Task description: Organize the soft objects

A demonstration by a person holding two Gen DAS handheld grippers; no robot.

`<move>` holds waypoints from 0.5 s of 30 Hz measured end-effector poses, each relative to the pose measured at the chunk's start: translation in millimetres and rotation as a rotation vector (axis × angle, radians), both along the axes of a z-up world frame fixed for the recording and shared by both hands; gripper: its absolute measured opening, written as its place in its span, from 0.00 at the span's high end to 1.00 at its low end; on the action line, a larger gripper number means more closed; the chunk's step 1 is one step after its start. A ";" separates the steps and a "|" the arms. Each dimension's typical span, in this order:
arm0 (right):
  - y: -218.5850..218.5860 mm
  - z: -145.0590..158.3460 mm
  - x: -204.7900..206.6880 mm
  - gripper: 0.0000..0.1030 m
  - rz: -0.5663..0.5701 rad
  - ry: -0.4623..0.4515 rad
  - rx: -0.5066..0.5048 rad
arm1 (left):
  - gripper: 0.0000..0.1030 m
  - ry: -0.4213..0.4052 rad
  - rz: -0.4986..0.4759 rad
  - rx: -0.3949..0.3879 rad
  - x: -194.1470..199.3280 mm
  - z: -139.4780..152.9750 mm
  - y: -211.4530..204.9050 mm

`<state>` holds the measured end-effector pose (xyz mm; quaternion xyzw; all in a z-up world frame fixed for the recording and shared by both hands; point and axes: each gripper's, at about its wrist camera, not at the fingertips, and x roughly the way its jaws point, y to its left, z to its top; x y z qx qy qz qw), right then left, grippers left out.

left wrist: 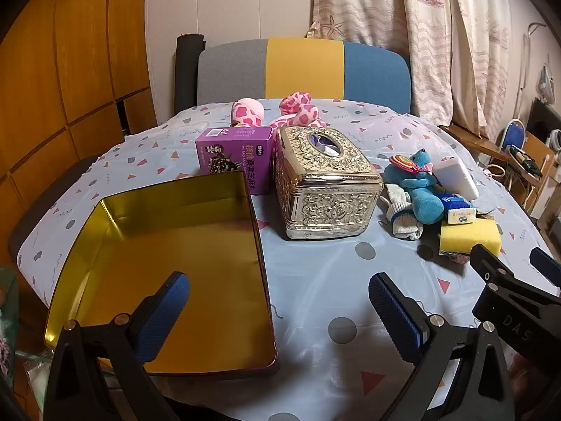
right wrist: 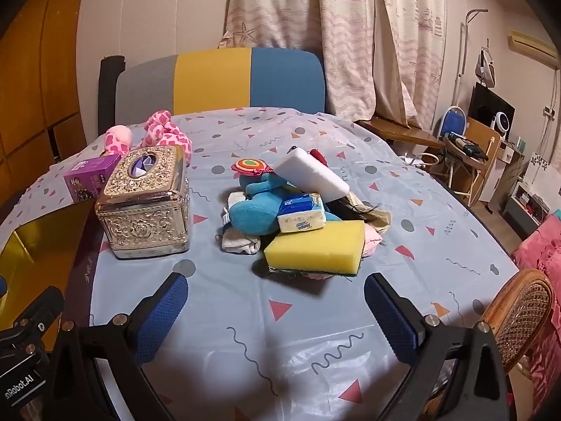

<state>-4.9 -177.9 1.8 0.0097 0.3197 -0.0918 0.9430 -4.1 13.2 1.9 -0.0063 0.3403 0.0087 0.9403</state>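
Two claws hover above a desk covered in a pale blue plastic cloth printed with triangles, dots and squiggles. Both are spread wide with nothing between their blue-padded fingers: the left claw hangs over the near right edge of a shallow rectangular gold metal tin, which lies open and holds nothing, and the right claw is poised just short of a heap of soft things at the middle of the desk.

At the front of that heap lies a yellow rectangular sponge with a dark green scouring layer. Behind it, a small blue-and-white pack of tissues rests against a turquoise plush bear that carries a round multicoloured lollipop. A white foam block leans tilted across the top of the pile. White knitted gloves lie under the bear on the left, with some pink cloth and dark strands poking out on the right.

Left of the heap stands an ornate embossed silver-gold tissue box, and beside it a purple cardboard snack box. A pink-and-white spotted plush toy lies behind them, near the far edge. Beyond the desk is a chair back in grey, yellow and blue panels.
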 end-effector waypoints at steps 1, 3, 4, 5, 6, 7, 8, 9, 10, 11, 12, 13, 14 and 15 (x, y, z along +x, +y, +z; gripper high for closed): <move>0.0 -0.2 0.0 0.00 0.001 0.000 0.001 | 0.00 0.000 0.000 0.000 0.0 -0.1 -0.1; 0.9 -0.9 0.4 0.00 0.001 0.002 -0.001 | 0.00 0.001 -0.001 -0.001 -0.3 0.1 0.1; 1.3 -1.1 0.5 0.00 0.001 0.002 -0.001 | 0.00 0.000 0.000 0.000 -0.4 0.1 0.1; 1.2 -1.3 0.5 0.00 0.002 0.003 -0.001 | 0.00 0.000 0.000 0.000 -0.4 0.1 0.2; 1.1 -1.3 0.3 0.00 0.002 0.003 0.000 | 0.00 0.001 0.000 -0.001 -0.4 0.1 0.2; 1.1 -1.3 0.3 0.00 0.003 0.002 -0.001 | 0.00 0.001 0.000 -0.001 -0.5 0.0 0.1; 1.2 -1.1 0.4 0.00 0.002 0.002 -0.001 | 0.00 0.001 -0.001 -0.001 -0.4 0.0 0.0; 1.2 -1.2 0.7 0.00 0.002 0.002 -0.001 | 0.00 0.001 -0.001 0.000 -0.6 0.0 0.0; 1.0 -1.5 0.9 0.00 0.002 0.003 0.000 | 0.00 0.001 -0.001 0.000 -0.4 -0.1 0.0; 1.2 -1.3 0.8 0.00 0.002 0.003 0.000 | 0.00 0.001 0.000 0.000 -0.4 -0.1 0.1; 1.2 -1.5 0.9 0.00 0.002 0.004 0.000 | 0.00 0.000 0.000 -0.001 -0.7 0.1 0.3; 1.2 -1.5 0.8 0.00 0.002 0.004 0.000 | 0.00 0.000 0.000 -0.001 -0.9 0.1 0.3; 1.2 -1.3 0.7 0.00 0.001 0.004 0.000 | 0.00 -0.001 0.000 -0.001 -1.2 0.1 0.2; 1.2 -1.3 0.8 0.00 0.002 0.005 0.000 | 0.00 -0.001 0.001 0.000 -1.7 0.0 0.3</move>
